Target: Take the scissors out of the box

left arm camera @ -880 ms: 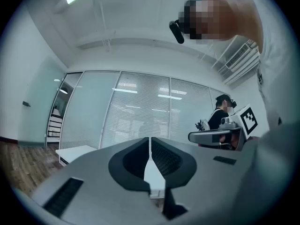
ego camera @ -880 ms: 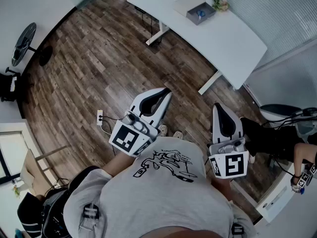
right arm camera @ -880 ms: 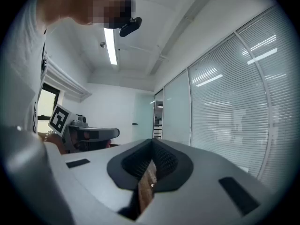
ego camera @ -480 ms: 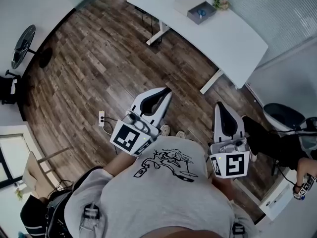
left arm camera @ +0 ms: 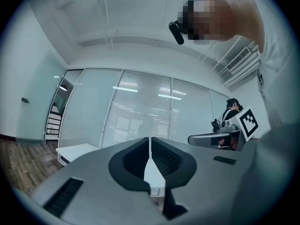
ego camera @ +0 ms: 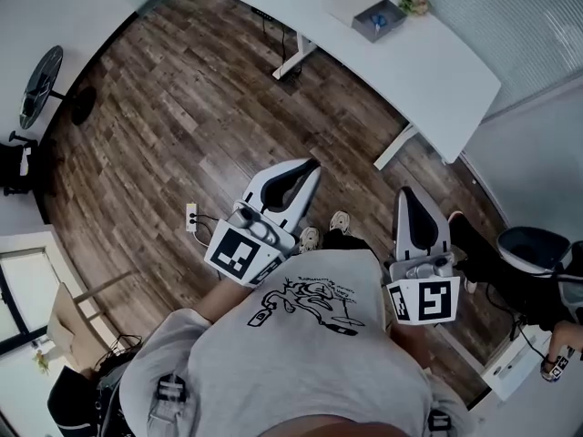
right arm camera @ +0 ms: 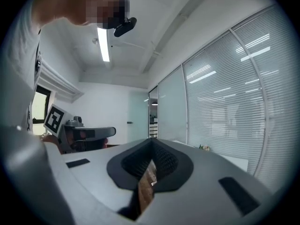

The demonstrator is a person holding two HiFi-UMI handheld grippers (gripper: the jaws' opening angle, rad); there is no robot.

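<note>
Standing well back from the white tabletop [ego camera: 428, 71], I hold both grippers level, pointing toward it. My left gripper [ego camera: 311, 166] has its fingers [left arm camera: 164, 156] pressed together on nothing. My right gripper [ego camera: 407, 193] is likewise closed and empty. The grey box [ego camera: 379, 22] sits on the tabletop, beside a small plant [ego camera: 412, 4]. Something blue lies inside the box, too small to confirm as the scissors.
</note>
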